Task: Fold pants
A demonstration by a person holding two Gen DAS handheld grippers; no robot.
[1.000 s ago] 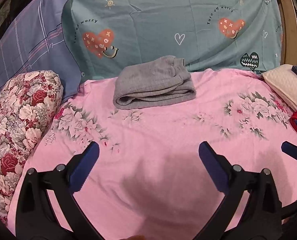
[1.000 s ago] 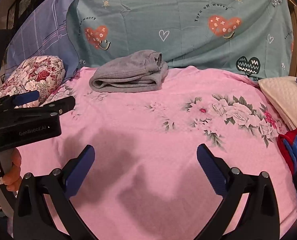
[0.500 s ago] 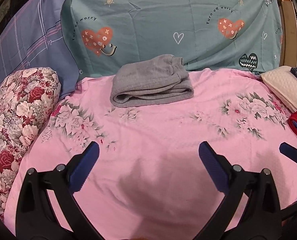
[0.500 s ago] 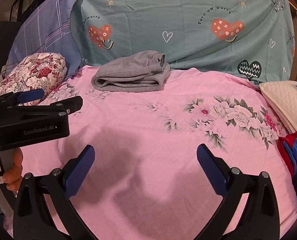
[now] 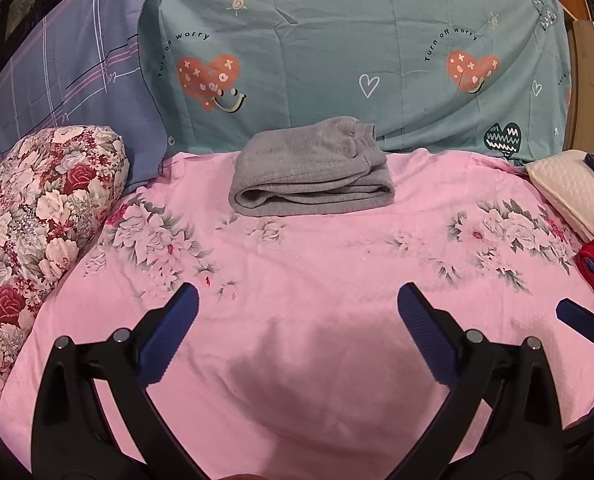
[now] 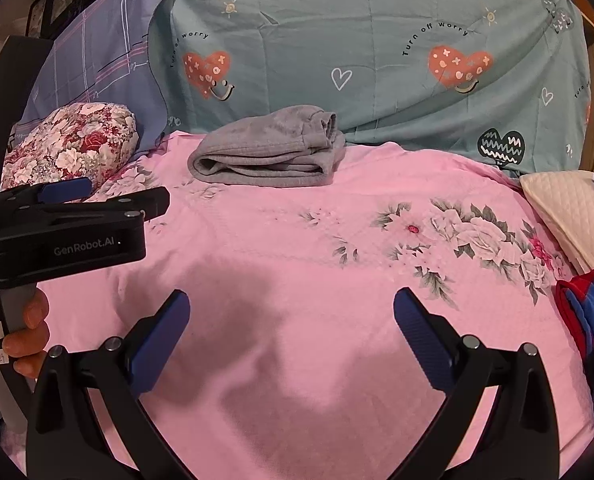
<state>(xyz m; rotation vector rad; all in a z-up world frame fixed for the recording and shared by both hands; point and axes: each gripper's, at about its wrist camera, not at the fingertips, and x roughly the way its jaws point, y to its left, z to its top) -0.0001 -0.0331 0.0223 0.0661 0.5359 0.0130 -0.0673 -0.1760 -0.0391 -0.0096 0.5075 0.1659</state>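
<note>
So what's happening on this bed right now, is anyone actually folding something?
Nothing is being handled at this moment. The gray pants already lie folded in a bundle at the far edge of the pink floral sheet, against the teal heart quilt. The left gripper and right gripper both hover open and empty over the near part of the sheet, well short of the pants.

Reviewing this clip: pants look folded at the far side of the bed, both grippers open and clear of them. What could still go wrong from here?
1. The gray pants form a loose, uneven bundle; the top layers might slump or unroll if bumped.
2. They sit against the teal quilt, which could shift and disturb them.
3. Left gripper and right gripper are close together, so they could collide.
</note>
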